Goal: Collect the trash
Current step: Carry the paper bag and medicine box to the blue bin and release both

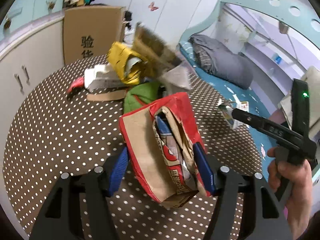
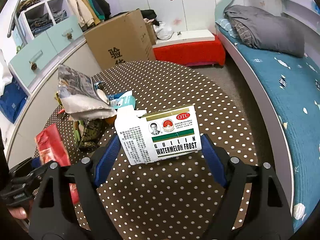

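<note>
My left gripper is shut on a red and brown paper bag, held open side up above the polka-dot table; it also shows in the right wrist view. My right gripper is shut on a white "Watermelon Frost" medicine box, held above the table. In the left wrist view the right gripper holds that box at the right. A heap of trash lies on the table: a gold wrapper, a green bag, a white packet, a grey printed bag.
A tall cardboard box stands behind the table by the cabinets. A bed with a teal cover and grey bedding runs along the right. A red bench sits at the back.
</note>
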A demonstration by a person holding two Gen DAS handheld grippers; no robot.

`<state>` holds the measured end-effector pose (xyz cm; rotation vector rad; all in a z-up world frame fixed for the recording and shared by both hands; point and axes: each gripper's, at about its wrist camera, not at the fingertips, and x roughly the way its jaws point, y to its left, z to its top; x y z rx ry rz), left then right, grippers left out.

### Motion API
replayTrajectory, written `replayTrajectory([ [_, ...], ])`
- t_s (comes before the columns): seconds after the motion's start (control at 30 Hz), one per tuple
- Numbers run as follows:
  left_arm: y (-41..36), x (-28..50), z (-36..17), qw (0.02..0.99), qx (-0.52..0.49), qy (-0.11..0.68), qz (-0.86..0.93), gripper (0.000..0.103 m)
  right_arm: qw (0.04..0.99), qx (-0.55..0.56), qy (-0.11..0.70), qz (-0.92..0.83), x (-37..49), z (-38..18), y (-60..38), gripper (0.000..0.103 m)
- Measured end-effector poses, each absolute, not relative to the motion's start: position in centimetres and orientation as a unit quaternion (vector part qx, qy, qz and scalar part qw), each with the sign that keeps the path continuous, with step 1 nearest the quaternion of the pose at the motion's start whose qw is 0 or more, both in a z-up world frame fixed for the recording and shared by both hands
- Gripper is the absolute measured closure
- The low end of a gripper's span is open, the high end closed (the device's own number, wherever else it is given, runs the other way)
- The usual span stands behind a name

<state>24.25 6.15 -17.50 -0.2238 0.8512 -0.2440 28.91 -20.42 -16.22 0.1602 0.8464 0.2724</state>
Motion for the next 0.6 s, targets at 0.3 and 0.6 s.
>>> replayTrajectory([
  [0.3, 1.7, 24.3, -13.8, 0.907, -0.082, 0.373, -0.177, 0.039, 0.915, 0.104, 0.373, 0.115, 27.7, -13.7, -23.7, 0.024],
  [0.6, -5.0, 28.0, -10.2, 0.906, -0.051, 0.341, -0.247, 0.039, 0.935, 0.142, 0.317, 0.069, 25.9, -9.2, -31.0, 0.024],
])
